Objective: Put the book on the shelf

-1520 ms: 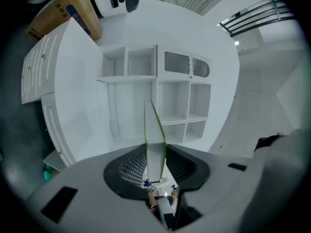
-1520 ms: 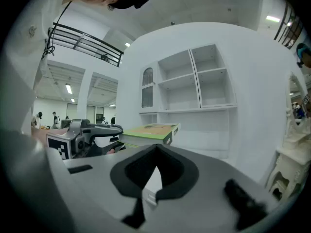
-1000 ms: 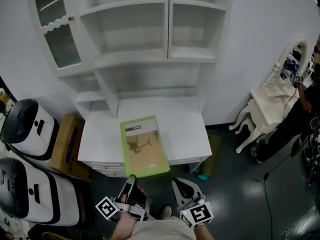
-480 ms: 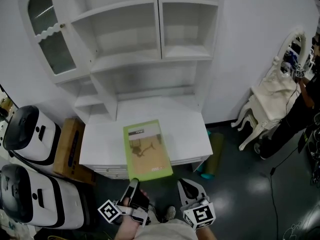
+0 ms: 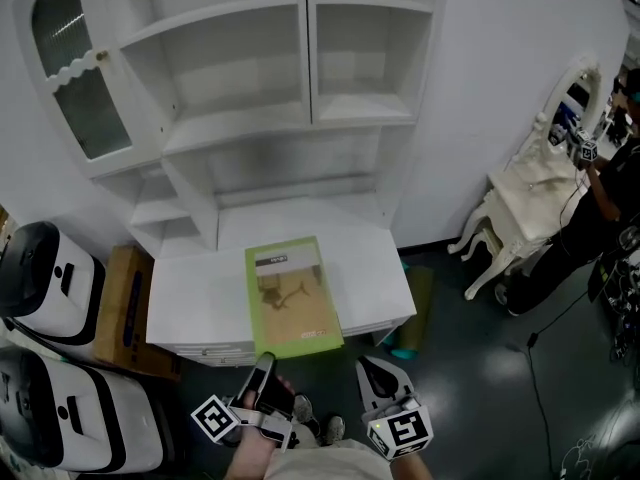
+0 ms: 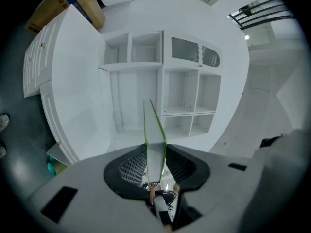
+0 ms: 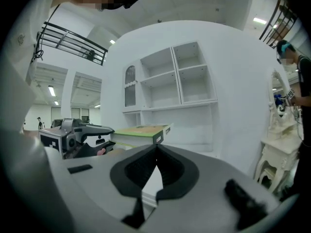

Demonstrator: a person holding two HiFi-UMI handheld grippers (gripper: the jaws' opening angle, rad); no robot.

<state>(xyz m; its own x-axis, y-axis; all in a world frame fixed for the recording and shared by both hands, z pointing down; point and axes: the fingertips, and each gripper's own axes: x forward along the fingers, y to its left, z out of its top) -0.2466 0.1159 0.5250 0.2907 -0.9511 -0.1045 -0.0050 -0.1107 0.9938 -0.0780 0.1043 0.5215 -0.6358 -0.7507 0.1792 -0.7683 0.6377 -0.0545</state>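
Left gripper [image 5: 262, 364] clamped on near edge of green book [image 5: 292, 296], book flat over white desk [image 5: 190, 290]. Right gripper [image 5: 376, 370] jaws together, empty. Carry step, I judge; next I raise book toward shelf [image 5: 240, 126].

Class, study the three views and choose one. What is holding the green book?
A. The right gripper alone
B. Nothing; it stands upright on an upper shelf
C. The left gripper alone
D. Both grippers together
C: in the left gripper view, the left gripper has its jaws pressed on the edge of the green book, while the right gripper is shut on nothing beside it.
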